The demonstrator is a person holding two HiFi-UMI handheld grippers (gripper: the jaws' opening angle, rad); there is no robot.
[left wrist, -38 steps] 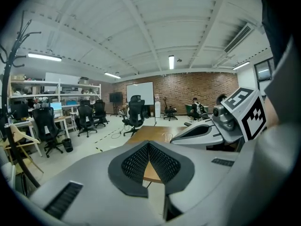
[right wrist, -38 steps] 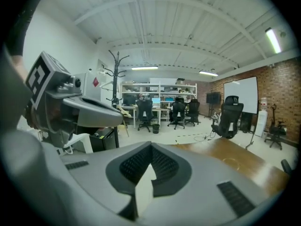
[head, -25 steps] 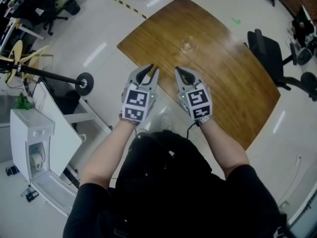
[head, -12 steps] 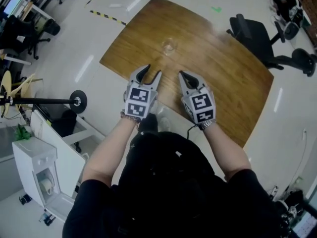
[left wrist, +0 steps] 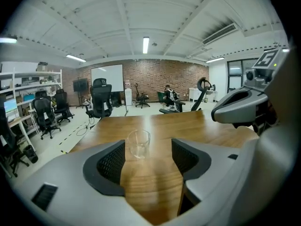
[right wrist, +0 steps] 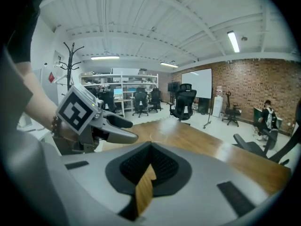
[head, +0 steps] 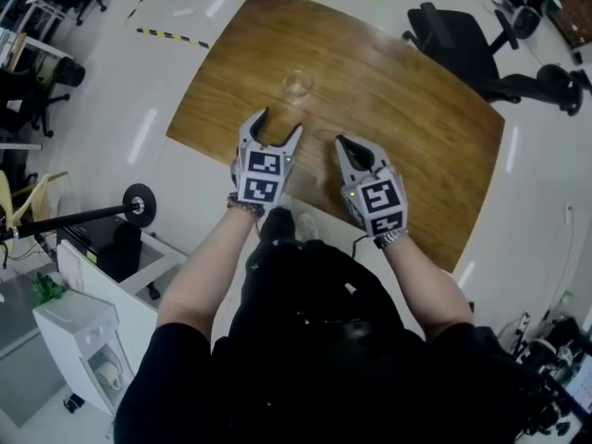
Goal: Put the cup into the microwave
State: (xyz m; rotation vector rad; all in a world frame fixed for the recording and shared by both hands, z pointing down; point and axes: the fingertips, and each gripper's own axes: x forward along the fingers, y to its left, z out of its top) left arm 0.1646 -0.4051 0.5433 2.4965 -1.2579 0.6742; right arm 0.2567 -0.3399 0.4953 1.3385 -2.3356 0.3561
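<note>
A clear glass cup (head: 298, 84) stands upright on the wooden table (head: 407, 109), towards its far left part. My left gripper (head: 277, 126) hovers over the table's near edge, pointing at the cup. Its jaws are opening and nothing is between them. In the left gripper view the cup (left wrist: 138, 143) sits a short way beyond the fingertips, framed by the gap of the left gripper (left wrist: 148, 157). My right gripper (head: 344, 142) is beside it on the right, shut and empty, as the right gripper view (right wrist: 149, 166) confirms. No microwave is in view.
A black office chair (head: 444, 35) stands at the table's far right. On the floor at left are a white appliance (head: 83, 340), a white table and a pole with a round base (head: 139, 205). More chairs and desks line the room's left side (left wrist: 101, 100).
The left jaws have spread from nearly shut to wide. Both grippers have moved forward over the table's near edge, closer to the cup. The right jaws stay shut.
</note>
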